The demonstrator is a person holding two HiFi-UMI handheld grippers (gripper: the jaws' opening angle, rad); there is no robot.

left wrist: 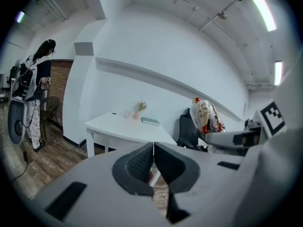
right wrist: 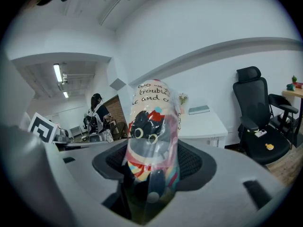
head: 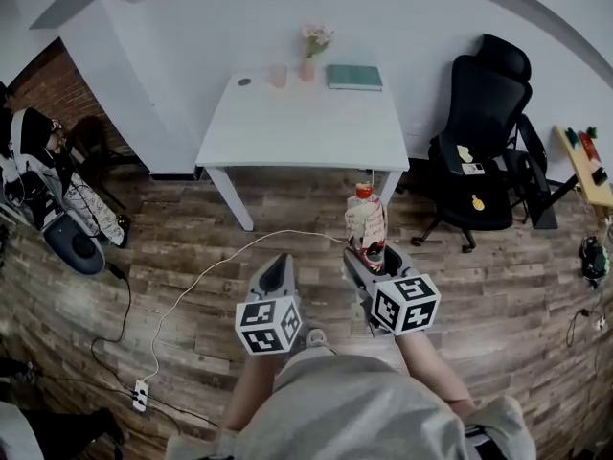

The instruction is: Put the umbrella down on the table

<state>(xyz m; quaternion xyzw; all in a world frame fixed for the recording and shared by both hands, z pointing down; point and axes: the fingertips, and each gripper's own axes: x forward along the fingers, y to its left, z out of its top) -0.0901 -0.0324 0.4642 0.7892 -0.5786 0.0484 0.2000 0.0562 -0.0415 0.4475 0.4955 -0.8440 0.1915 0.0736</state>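
Head view: the right claw (head: 369, 254) has the folded umbrella (head: 365, 220) upright over the wood floor (head: 172, 223), well short of the white tabletop (head: 306, 127). The left claw (head: 281, 266) sits just beside it. Left gripper view: jaws pressed together, nothing between. Right gripper view: jaws clamped on the umbrella.

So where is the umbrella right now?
The folded, plastic-wrapped cartoon-print umbrella stands upright in the right tool, head view centre-right, over the wooden floor, short of the white table.
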